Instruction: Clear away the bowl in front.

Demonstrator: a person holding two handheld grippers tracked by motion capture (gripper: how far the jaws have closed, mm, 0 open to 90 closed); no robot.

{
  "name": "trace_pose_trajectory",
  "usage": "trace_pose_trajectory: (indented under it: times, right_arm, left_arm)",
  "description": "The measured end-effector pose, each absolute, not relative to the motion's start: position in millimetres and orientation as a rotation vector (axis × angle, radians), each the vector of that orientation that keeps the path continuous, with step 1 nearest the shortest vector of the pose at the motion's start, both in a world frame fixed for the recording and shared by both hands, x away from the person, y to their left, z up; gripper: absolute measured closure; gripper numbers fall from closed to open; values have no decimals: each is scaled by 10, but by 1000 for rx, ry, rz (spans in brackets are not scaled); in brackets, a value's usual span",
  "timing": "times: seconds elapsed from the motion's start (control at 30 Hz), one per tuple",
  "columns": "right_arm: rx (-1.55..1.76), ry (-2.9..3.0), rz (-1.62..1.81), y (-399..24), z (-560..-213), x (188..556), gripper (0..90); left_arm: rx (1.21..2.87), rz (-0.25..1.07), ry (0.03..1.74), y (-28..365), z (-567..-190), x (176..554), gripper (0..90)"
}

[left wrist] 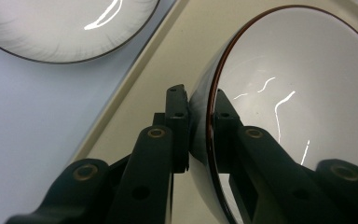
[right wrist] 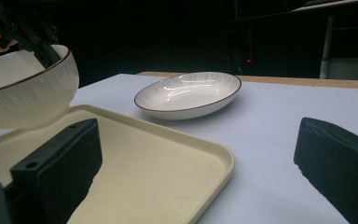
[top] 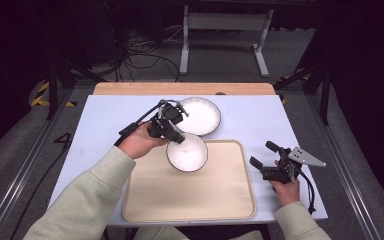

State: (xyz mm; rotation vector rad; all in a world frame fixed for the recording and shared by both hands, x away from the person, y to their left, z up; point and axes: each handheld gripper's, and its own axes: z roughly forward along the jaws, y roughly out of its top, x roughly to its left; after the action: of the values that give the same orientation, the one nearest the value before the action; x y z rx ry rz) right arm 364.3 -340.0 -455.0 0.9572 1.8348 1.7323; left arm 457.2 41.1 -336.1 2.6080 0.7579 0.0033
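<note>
no readable text, label or number anywhere.

Toward the far edge of my table, a little left of its middle, a shallow white plate with a thin dark rim lies flat on the pale blue top. A strip of bare wood runs along that far edge. Beyond it, on the grey floor, black cables lie tangled beside a white metal frame on two feet.
</note>
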Motion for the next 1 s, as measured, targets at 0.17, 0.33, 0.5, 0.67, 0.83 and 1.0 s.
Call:
trace_pose_trajectory:
  times: [0.17, 0.33, 0.5, 0.67, 0.83, 1.0]
  right_arm:
    - [957, 1834, 1733, -3401, -4550, 3642, 13]
    - [957, 1836, 1732, -3400, -4550, 3643, 13]
    - [957, 1836, 1732, -3400, -4550, 3643, 13]
    - [957, 1836, 1733, -3401, -4551, 3644, 13]
    - [958, 1835, 1733, -3401, -4551, 3644, 13]
    - [960, 1835, 1734, -3401, -4551, 3644, 13]
  left_arm:
    - [2625, -18, 747, 382, -3441, 4555, 823]
    - [2634, -25, 746, 352, -3507, 4532, 824]
    - [2645, -25, 745, 322, -3573, 4521, 823]
    - [2649, -34, 746, 298, -3620, 4519, 823]
    - [2667, -33, 733, 230, -3657, 4496, 823]
    - [2685, -29, 714, 182, -3689, 4491, 823]
